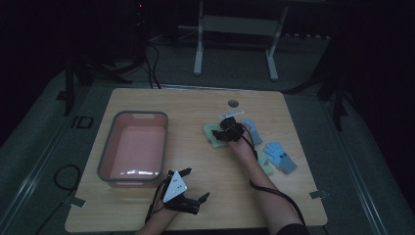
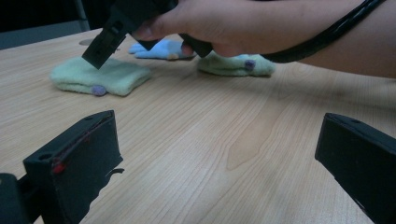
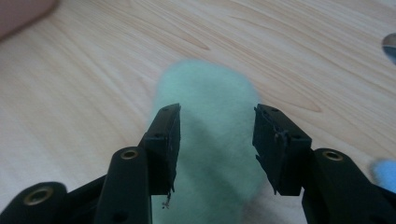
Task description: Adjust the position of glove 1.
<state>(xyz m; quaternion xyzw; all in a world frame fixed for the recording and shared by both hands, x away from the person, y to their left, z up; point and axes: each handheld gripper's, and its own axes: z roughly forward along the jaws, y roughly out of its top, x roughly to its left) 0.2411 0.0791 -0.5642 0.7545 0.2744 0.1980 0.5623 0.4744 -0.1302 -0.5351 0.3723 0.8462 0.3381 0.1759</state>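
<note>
Basin (image 1: 139, 113), pink, left of centre in the high view, nothing to be seen in it. Just right of its lower corner, near the bottom edge, left claw (image 1: 195, 184): wide open, empty, held low over bare table (image 1: 195, 107); same wide, empty gap in the left gripper view (image 2: 215, 135), with wood grain alone between the jaws.

Right of centre in the high view, green glove (image 1: 209, 132) flat on the wood, well apart from the basin. Directly over it, right claw (image 1: 226, 131), pointed down. In the right gripper view, right claw (image 3: 217, 112) about half open, straddling the narrow end of the green glove (image 3: 205, 84), pads at either side of the fleece but not seen pressing it. Nothing gripped yet.

Further right, a second green glove (image 1: 265, 164) beside the forearm, and blue gloves (image 1: 280, 156) toward the right edge of the table.

Step in hand, by judgement: closing in on the green glove for a pickup. Next move: lower slightly, pinch enough fleece to hold, lift clear, then probably carry leftward to the basin.
</note>
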